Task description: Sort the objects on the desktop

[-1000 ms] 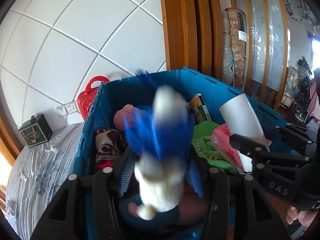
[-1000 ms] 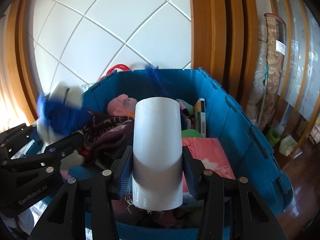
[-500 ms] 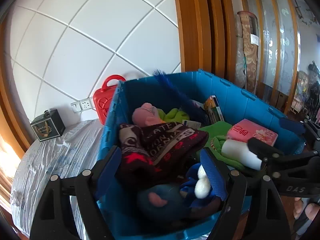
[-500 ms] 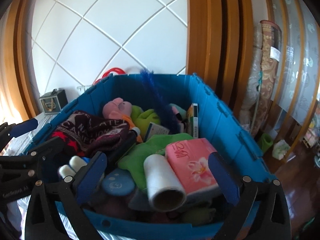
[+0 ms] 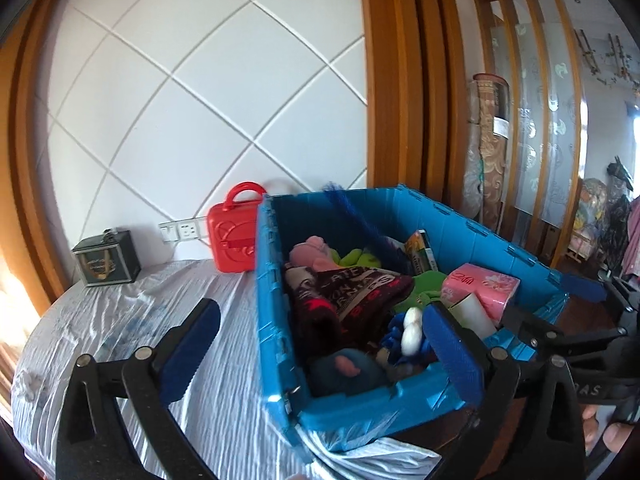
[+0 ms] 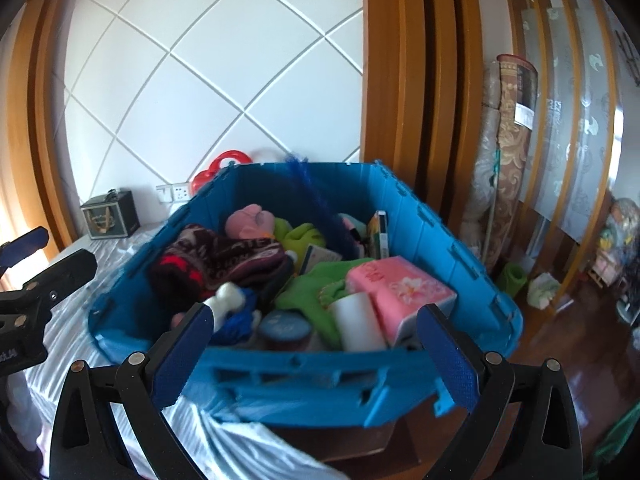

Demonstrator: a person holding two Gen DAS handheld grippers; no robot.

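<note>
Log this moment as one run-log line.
left gripper: opening, empty | right gripper: open, empty | blue-and-white plush toy: in blue crate | white roll: in crate beside pink tissue pack

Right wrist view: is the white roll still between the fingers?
No, the white roll lies in the blue bin beside the pink tissue pack, clear of the open right gripper.

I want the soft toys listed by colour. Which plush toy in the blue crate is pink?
The plush toy at the far end of the blue crate, beside the lime green plush. The one at the near end is blue and white.
</note>
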